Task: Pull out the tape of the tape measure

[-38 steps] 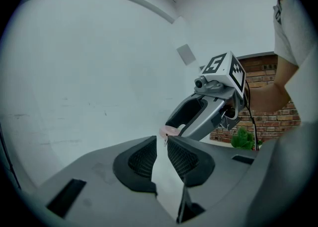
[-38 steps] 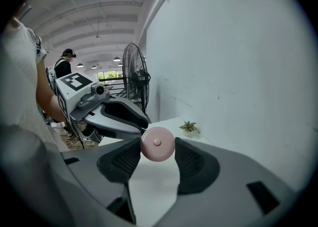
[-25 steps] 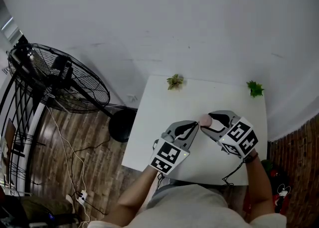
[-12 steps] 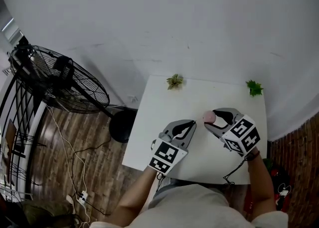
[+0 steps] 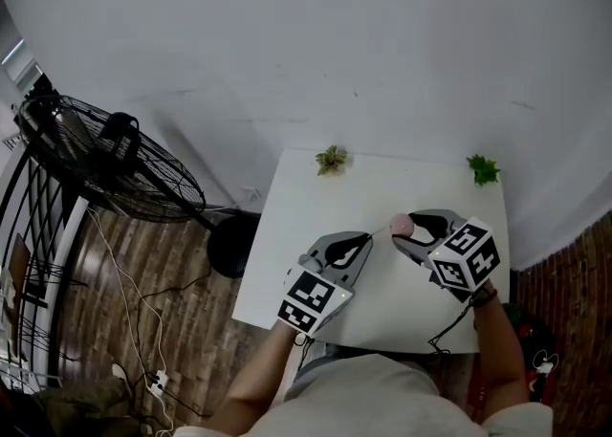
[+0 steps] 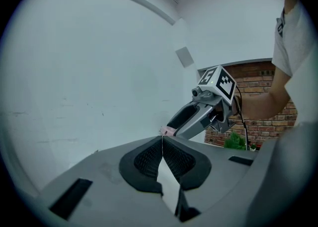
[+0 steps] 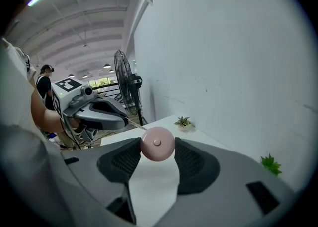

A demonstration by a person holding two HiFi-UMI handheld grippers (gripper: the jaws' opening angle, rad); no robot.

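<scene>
1. We are in the pulling step. Our right gripper [image 5: 409, 231] holds the tape measure [image 7: 158, 143] up above the white table [image 5: 382, 186]. Its jaws pinch the case from both sides.
2. Our left gripper [image 6: 162, 146] has its jaws pressed tight together on the end of the tape [image 7: 135, 123].
3. A short bit of tape runs from the case to the left gripper. The two grippers are near each other, so we think only a little tape is out.
4. Next, we think the hands must move apart. Both grips need to be tight, and the pull should go straight along the tape so it does not slip or bend.
5. The case is small, round and pink, with a tiny button in the middle. It looks smooth and hard, so it may twist in the pads.
6. The pads are black and bumpy. The tape is a very thin, flat strip and looks bendy.
</scene>
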